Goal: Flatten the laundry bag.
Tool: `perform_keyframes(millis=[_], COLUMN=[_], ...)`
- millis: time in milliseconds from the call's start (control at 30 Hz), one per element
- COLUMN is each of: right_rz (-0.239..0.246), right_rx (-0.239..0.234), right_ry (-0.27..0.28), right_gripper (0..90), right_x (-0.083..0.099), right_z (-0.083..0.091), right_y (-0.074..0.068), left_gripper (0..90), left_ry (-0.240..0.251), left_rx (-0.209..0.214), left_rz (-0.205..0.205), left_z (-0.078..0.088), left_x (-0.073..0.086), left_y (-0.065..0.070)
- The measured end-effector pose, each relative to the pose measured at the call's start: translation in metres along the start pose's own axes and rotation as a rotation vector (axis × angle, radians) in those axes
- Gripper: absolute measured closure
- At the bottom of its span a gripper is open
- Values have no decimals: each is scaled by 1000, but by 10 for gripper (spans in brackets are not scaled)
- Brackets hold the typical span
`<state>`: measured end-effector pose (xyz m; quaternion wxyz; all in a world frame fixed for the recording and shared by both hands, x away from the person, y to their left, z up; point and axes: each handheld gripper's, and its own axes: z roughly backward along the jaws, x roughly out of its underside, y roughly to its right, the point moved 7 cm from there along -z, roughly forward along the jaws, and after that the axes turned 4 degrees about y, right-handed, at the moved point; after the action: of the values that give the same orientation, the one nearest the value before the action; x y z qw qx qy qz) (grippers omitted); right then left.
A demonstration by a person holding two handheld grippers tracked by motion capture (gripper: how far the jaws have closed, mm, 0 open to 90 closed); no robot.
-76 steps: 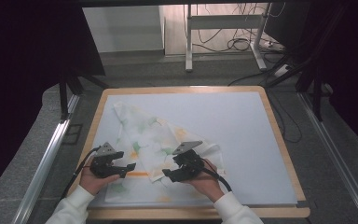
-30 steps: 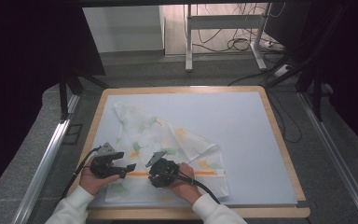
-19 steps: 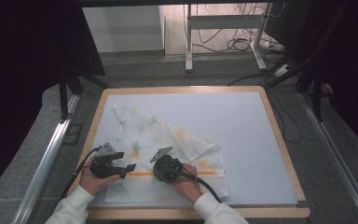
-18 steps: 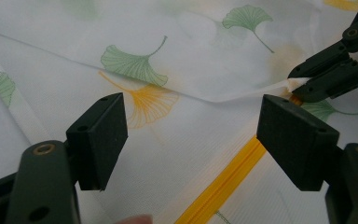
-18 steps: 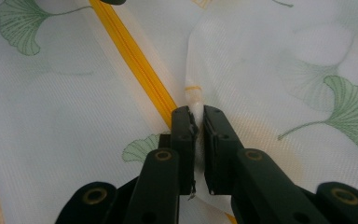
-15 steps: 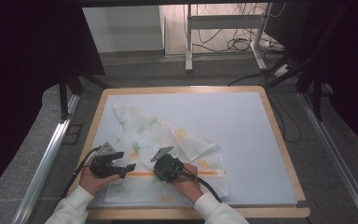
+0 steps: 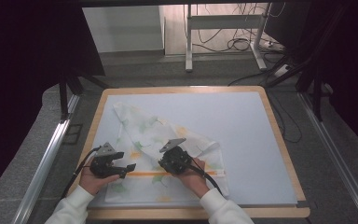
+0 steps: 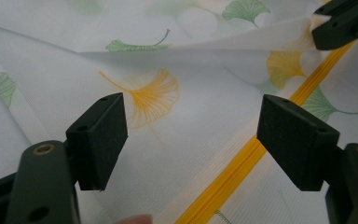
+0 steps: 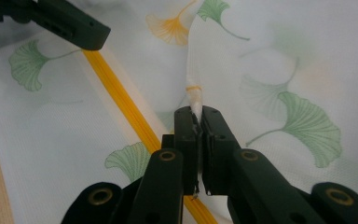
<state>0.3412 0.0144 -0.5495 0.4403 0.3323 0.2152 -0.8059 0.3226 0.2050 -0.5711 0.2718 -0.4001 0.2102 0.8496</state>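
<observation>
the right gripper (image 9: pixel 196 122) has just been closing and now pinches a raised fold of the leaf-print cloth (image 7: pixel 168 154). the left gripper (image 8: pixel 192 135) hangs spread over the fabric, nothing between its pads. the cloth lies rumpled toward the table's (image 7: pixel 270 140) near left corner, its long axis running to the far left; its orange stripe (image 7: pixel 144 174) follows the near edge. hands hide part of the near hem.

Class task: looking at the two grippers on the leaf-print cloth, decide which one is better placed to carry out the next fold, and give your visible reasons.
Right. The right gripper is already shut on a pinched fold of the cloth, lifting it. The left gripper stands open over flat fabric beside the yellow stripe, gripping nothing.
</observation>
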Motion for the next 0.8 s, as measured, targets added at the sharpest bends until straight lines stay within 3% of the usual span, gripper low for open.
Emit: perform_keyframes(millis=[800], right_rz=[-74], right_rx=[38], right_ry=[77], right_gripper=[860], right_x=[-9], right_z=[26], right_y=[30], left_gripper=[241], left_ry=[-3], left_rx=[2], left_rz=[-9], left_z=[1], left_x=[0], left_y=[0])
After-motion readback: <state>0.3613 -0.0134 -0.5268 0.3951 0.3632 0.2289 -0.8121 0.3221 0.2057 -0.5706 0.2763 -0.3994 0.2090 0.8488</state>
